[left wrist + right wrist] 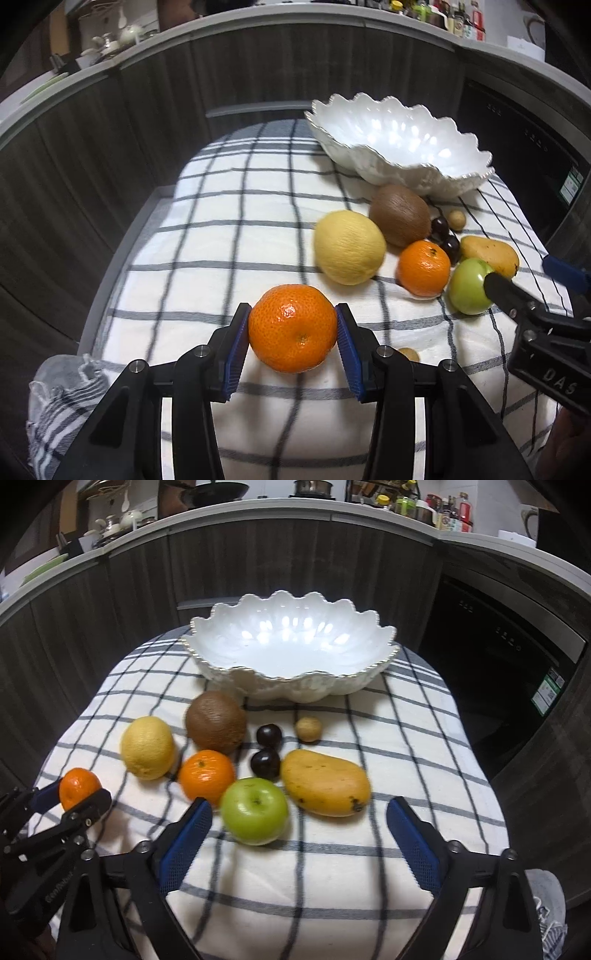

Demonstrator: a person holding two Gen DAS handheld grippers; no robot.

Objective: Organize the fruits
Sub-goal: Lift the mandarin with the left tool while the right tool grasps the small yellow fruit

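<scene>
My left gripper (292,326) is shut on an orange tangerine (293,327), held over the checked cloth; it also shows at the left of the right wrist view (77,787). My right gripper (299,821) is open and empty, just in front of a green apple (254,810) and a yellow mango (325,782). A second tangerine (207,774), a lemon (147,747), a brown kiwi (216,722), two dark plums (266,753) and a small tan nut (308,729) lie on the cloth. A white scalloped bowl (295,681) stands empty behind them.
The checked cloth (295,886) covers a small table. Dark cabinets (110,609) and a black oven (509,672) surround it. A small tan fruit (409,355) lies on the cloth by my left gripper's right finger. The cloth hangs in folds at the lower left (59,398).
</scene>
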